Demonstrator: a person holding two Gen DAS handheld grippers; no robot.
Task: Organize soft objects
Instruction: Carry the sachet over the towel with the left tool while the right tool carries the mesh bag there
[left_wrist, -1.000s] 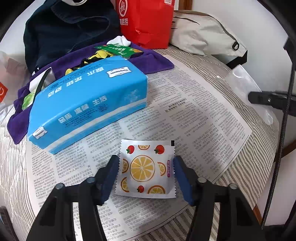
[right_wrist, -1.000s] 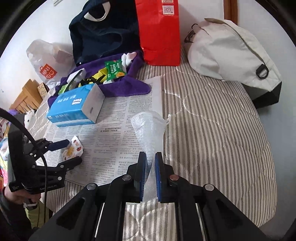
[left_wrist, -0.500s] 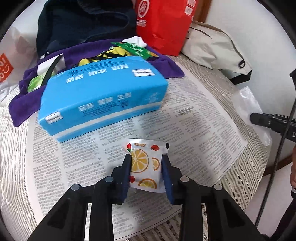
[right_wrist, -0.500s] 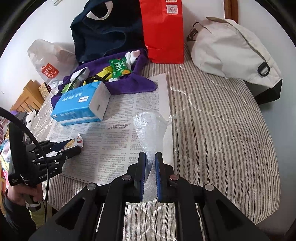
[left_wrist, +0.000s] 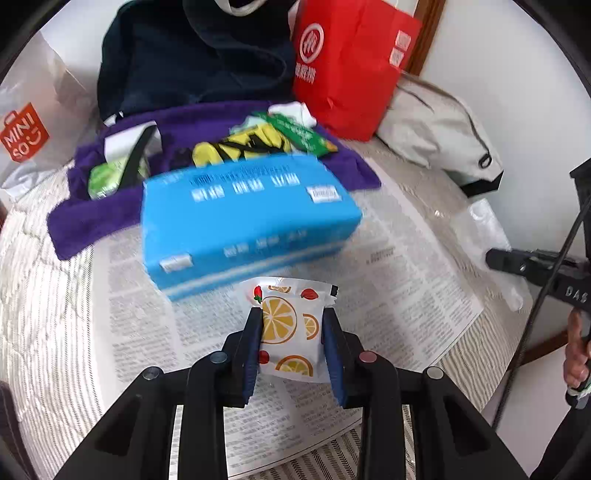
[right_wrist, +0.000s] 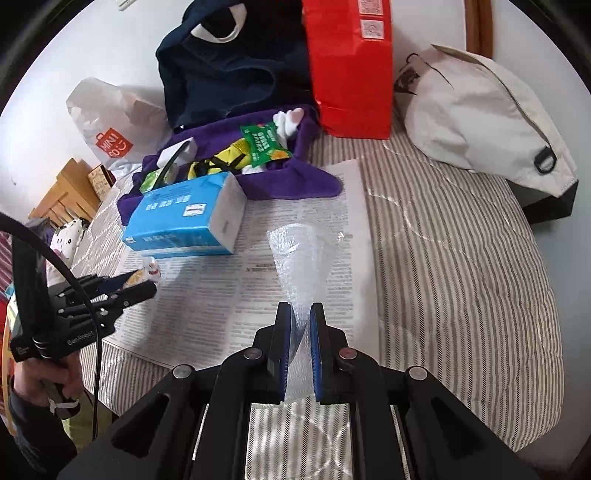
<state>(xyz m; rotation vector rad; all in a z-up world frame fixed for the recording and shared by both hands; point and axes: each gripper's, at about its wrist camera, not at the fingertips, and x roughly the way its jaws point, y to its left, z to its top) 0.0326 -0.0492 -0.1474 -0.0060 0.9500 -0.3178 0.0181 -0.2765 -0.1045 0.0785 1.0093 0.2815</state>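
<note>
One striped quilted bed fills both views. One sheet of newspaper lies flat on it. At 12 o'clock stand one dark navy bag and one red paper bag; one cream bag lies at 2 o'clock. One purple towel at 11 o'clock holds a heap of small packets. One blue tissue pack, a soft rectangular block with white print, lies on the newspaper in front of the towel, its long axis running from 8 to 2 o'clock in the left wrist view. One piece of clear bubble wrap fans out as a cone, wide end toward 12 o'clock, its narrow end clenched between the closed jaws of the right gripper. One white sachet, printed with orange slices and strawberries, is grasped by the left gripper, whose pads press its two side edges; the sachet is raised above the newspaper, just before the tissue pack, its long axis toward 12 o'clock.
</note>
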